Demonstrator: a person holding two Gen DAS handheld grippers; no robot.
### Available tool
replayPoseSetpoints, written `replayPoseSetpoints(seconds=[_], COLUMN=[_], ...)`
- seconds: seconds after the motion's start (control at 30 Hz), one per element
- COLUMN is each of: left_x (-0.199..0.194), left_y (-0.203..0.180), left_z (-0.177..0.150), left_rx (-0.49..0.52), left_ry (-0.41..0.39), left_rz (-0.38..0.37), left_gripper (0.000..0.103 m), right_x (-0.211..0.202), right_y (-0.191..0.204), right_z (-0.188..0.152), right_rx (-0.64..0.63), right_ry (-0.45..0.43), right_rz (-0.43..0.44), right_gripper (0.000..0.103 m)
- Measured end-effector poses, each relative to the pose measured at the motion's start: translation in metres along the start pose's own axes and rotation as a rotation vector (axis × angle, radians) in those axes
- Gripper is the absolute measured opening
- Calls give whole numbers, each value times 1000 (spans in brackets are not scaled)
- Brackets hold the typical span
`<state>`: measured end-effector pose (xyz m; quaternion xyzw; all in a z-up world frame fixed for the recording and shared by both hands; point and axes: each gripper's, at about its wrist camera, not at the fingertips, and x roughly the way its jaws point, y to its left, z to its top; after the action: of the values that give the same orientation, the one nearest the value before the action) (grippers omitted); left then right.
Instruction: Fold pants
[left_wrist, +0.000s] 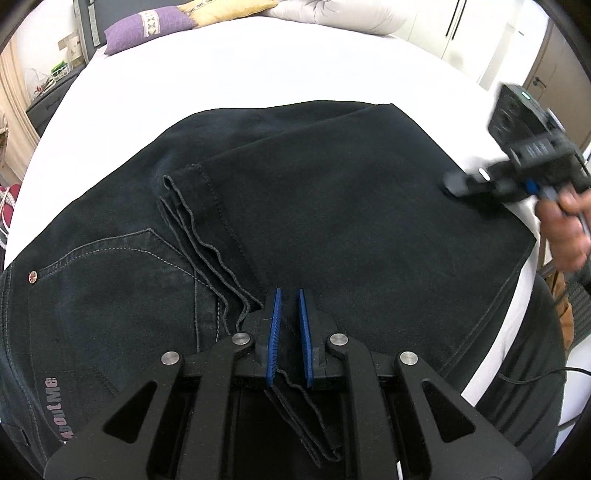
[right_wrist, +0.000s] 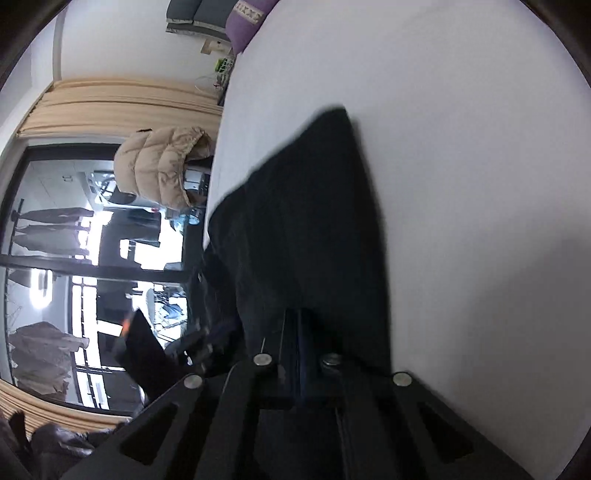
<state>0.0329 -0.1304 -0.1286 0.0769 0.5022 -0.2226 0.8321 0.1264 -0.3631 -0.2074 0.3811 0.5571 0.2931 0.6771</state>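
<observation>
Black pants (left_wrist: 332, 203) lie folded on a white bed (left_wrist: 258, 66), the legs doubled back over the seat and back pocket (left_wrist: 122, 266). My left gripper (left_wrist: 289, 295) points down at the near edge. Its blue pads stand almost together, with the layered leg hems running in between them at the base. At the fold on the right, a hand (left_wrist: 565, 229) holds my right gripper (left_wrist: 452, 184), whose tips touch the cloth. In the blurred right wrist view, the right gripper (right_wrist: 295, 314) is shut, pads together, low over the pants (right_wrist: 303, 206), with no cloth visible between them.
Bare white sheet (right_wrist: 461, 184) spreads beyond the pants. A purple pillow (left_wrist: 147, 27) and other pillows lie at the bed's head. The bed's near right edge meets the person's dark clothing (left_wrist: 517, 369). A beige puffer jacket (right_wrist: 166, 166) hangs by the window beyond the bed.
</observation>
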Motion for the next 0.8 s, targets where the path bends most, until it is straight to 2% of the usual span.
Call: replayPoseSetpoints(seconds=[0.13,0.37,0.6,0.8], left_x=[3,-4,-6,-9], left_y=[-6,-9,-8,-7], left_z=[-5,-8,-11,-13], left_rx=[2,-2,0,-1], left_ry=[-4,-12,-22,-38], left_rz=[1,0,0,-3], left_gripper=[10,10,10,10], right_x=[-17,-34,-31,-32], right_y=[3,2,-19,-18], right_z=[-36,-71,-72,-77], right_rx=[-5,7,47,42], right_ry=[-11,-35,-77,-118], right_rz=[-41,-95,-90,-100], right_gripper=[0,0,0,0])
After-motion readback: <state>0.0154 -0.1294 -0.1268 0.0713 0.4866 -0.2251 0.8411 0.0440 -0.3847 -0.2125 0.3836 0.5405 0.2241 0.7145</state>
